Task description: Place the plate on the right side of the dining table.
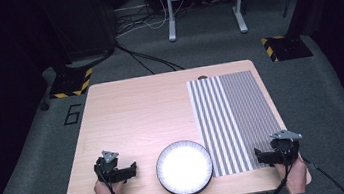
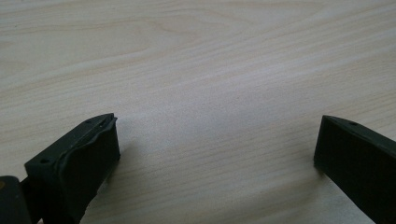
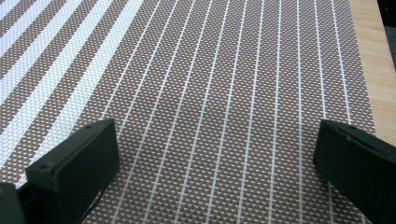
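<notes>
A round white plate [image 1: 184, 168] with a dark rim lies near the front edge of the wooden table [image 1: 136, 111], touching the left edge of a striped woven placemat [image 1: 233, 119]. My left gripper [image 1: 133, 169] rests on bare wood just left of the plate; its jaws stand wide apart over the table [image 2: 215, 93] with nothing between them, so my left gripper [image 2: 217, 140] is open. My right gripper [image 1: 258, 156] sits on the mat's front right corner, and my right gripper [image 3: 217, 144] is open over the brown mat [image 3: 210, 84], empty.
The table's right edge [image 3: 378, 56] runs close beside the mat. Grey carpet surrounds the table, with cables [image 1: 150, 59], a white desk frame [image 1: 203, 2] behind, and black-and-yellow floor plates [image 1: 284, 47] at the back corners.
</notes>
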Demonstrator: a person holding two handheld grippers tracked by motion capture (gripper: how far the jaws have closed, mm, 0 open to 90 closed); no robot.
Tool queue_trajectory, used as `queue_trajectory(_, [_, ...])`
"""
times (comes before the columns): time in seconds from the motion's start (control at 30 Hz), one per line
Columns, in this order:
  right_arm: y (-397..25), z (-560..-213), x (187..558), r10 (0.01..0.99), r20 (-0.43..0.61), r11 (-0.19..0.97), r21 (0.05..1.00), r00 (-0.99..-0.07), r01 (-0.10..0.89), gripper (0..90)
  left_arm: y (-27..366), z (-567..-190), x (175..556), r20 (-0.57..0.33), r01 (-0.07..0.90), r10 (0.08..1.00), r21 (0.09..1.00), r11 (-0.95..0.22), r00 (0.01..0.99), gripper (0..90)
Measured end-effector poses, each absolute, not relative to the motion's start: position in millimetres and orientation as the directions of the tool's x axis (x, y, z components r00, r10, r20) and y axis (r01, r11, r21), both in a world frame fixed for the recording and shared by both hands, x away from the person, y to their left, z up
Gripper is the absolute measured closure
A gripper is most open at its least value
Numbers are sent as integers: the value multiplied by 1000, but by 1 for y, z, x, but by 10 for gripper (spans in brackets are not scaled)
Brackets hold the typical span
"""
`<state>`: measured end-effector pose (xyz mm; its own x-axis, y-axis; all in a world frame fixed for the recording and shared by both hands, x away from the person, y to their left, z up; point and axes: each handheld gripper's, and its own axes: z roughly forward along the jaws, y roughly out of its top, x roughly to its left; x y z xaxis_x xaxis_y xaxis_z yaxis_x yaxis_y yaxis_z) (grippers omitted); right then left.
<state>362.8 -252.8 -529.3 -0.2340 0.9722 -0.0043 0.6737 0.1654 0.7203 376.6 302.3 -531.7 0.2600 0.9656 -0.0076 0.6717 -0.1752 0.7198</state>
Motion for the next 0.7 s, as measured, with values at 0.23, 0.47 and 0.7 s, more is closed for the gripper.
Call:
queue_trajectory(0.23, [-253, -529, 363, 972, -3, 164, 720, -233, 674, 0, 302, -532, 377, -10, 674, 965, 718, -174, 261, 0])
queue_trajectory(0.47, [-252, -528, 363, 973, -12, 169, 719, -231, 674, 0, 303, -531, 378, -15, 676, 964, 715, -176, 266, 0])
queue_trajectory(0.7, [-254, -525, 361, 974, 17, 142, 733, -227, 666, 0, 305, -531, 378, -34, 667, 965, 729, -155, 261, 0])
